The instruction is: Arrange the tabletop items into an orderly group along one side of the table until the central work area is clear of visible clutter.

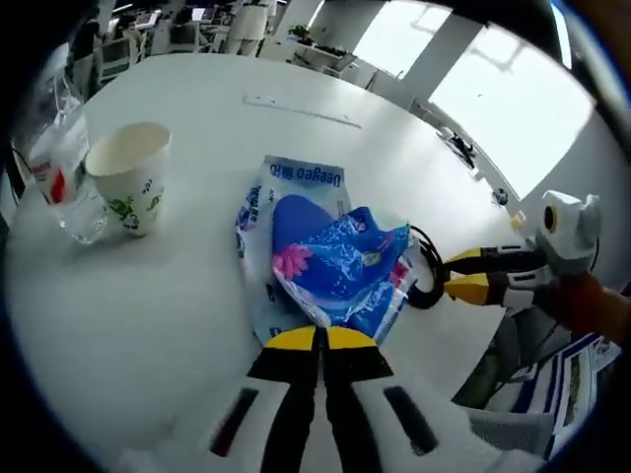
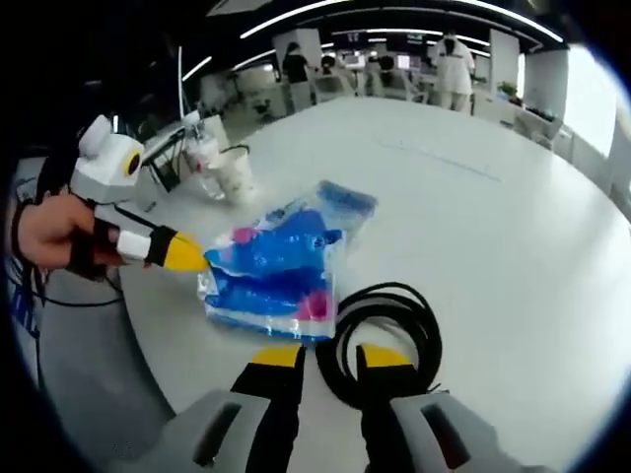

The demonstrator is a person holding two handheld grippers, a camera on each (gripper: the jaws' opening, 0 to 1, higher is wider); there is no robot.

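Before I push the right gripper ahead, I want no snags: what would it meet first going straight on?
Probably the coiled black cable, lying just beyond the open right gripper; depth is hard to judge.

Two blue tissue packs (image 1: 335, 266) — stacked; one paper cup (image 1: 131, 175); one clear plastic bottle (image 1: 65, 163); one coiled black cable (image 2: 380, 335).

1. Pale blue lettering is showing upside down along the far edge of the white tissue pack (image 1: 296, 212) in the left gripper view; it seems to be reading "Deeyeo", though this is uncertain.
2. The paper cup (image 1: 133, 177) is carrying green markings too small to read.
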